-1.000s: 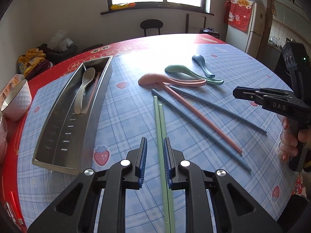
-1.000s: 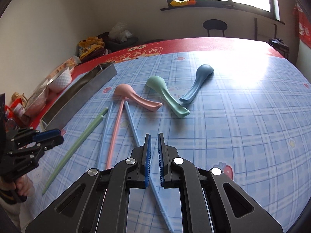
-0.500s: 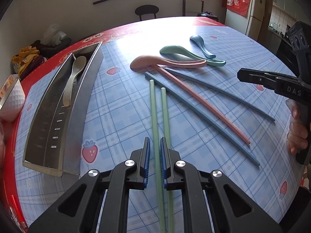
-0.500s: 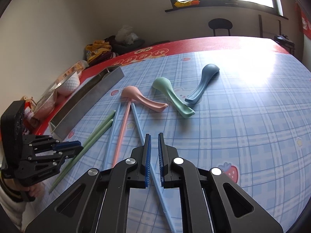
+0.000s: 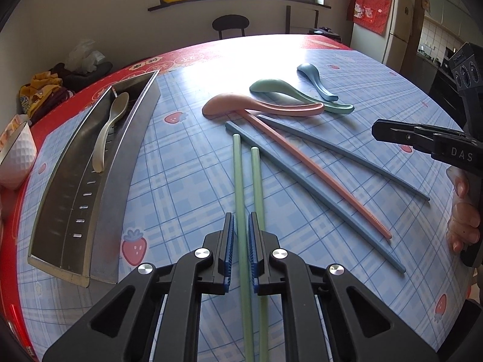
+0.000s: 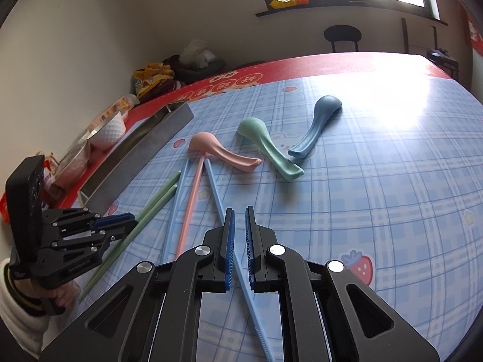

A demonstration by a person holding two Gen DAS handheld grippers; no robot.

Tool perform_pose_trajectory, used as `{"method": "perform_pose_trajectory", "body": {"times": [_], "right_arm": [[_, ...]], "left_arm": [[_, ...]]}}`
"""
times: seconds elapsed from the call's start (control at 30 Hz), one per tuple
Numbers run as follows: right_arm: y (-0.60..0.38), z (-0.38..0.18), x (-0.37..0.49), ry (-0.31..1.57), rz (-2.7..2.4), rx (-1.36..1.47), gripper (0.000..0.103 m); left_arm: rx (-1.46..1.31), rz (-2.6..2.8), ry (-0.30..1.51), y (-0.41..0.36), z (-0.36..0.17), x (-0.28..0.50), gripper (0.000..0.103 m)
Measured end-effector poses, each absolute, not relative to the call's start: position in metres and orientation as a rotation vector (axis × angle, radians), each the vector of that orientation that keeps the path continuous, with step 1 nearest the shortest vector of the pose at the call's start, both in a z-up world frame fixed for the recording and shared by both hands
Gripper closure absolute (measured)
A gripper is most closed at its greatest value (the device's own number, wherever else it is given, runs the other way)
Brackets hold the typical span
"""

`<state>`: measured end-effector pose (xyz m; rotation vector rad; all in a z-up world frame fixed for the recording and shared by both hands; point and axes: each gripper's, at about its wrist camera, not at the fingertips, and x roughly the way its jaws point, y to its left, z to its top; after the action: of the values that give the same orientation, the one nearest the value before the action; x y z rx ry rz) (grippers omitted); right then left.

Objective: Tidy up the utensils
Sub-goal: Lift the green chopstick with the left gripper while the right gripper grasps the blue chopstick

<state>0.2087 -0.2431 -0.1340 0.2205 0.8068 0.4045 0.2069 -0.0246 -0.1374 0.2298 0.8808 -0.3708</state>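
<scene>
My left gripper [image 5: 240,241] is shut on one green chopstick [image 5: 238,181]; the second green chopstick [image 5: 256,181] lies beside it, just outside the right finger. The pair shows in the right wrist view [image 6: 151,208], with the left gripper [image 6: 120,223] on it. A pink chopstick [image 5: 314,172], two blue chopsticks [image 5: 302,190], and pink [image 5: 259,107], green [image 5: 286,92] and blue [image 5: 315,80] spoons lie on the table. A metal tray [image 5: 120,163] at the left holds a beige spoon [image 5: 110,126]. My right gripper [image 6: 238,241] is nearly shut and empty, above a blue chopstick [image 6: 241,265].
A white cup [image 5: 15,157] stands left of the tray at the table's red edge. Bags and clothes [image 5: 60,81] sit beyond the table. A chair [image 5: 230,25] stands at the far side under the window.
My left gripper closed from open onto the left green chopstick and lifted its near end slightly. The right gripper stayed nearly still above the blue chopstick.
</scene>
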Motion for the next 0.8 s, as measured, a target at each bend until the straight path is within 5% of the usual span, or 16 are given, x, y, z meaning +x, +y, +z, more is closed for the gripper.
{"method": "perform_pose_trajectory", "body": {"times": [0.8], "right_arm": [[-0.238, -0.138, 0.214, 0.837, 0.384, 0.200, 0.095]], "left_arm": [[0.081, -0.309, 0.756, 0.005, -0.121, 0.196, 0.097]]}}
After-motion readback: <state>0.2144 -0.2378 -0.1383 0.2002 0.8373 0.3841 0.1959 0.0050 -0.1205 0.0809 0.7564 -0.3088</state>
